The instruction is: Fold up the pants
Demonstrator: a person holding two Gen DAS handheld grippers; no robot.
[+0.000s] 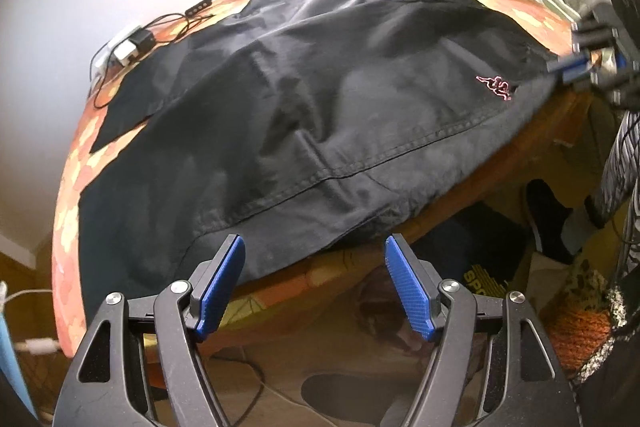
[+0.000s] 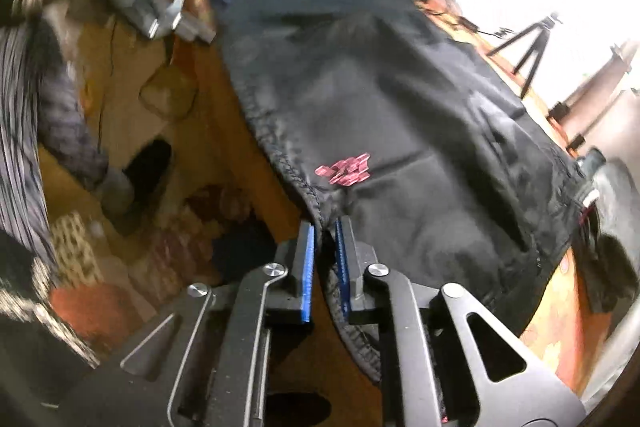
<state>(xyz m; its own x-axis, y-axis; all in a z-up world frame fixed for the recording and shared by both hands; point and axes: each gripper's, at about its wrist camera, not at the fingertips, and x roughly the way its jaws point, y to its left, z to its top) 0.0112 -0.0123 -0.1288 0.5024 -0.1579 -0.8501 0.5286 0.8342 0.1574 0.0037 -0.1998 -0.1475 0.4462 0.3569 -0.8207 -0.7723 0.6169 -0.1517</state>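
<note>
Black pants (image 1: 320, 99) lay spread across the worktop (image 1: 68, 163). Right tool (image 2: 325, 227) was clamped on the waistband edge; left tool (image 1: 314, 247) hovered apart, empty. That thin pinch could slip if tugged.

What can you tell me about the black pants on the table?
The black pants look like thin, slightly wrinkled cloth with stitched seams and a small pink logo near the elastic waistband. They lie spread flat over an orange patterned table, with the gathered waistband edge hanging a little over the near side. The right gripper pinches that waistband edge; the left gripper hovers open, not touching.
</note>
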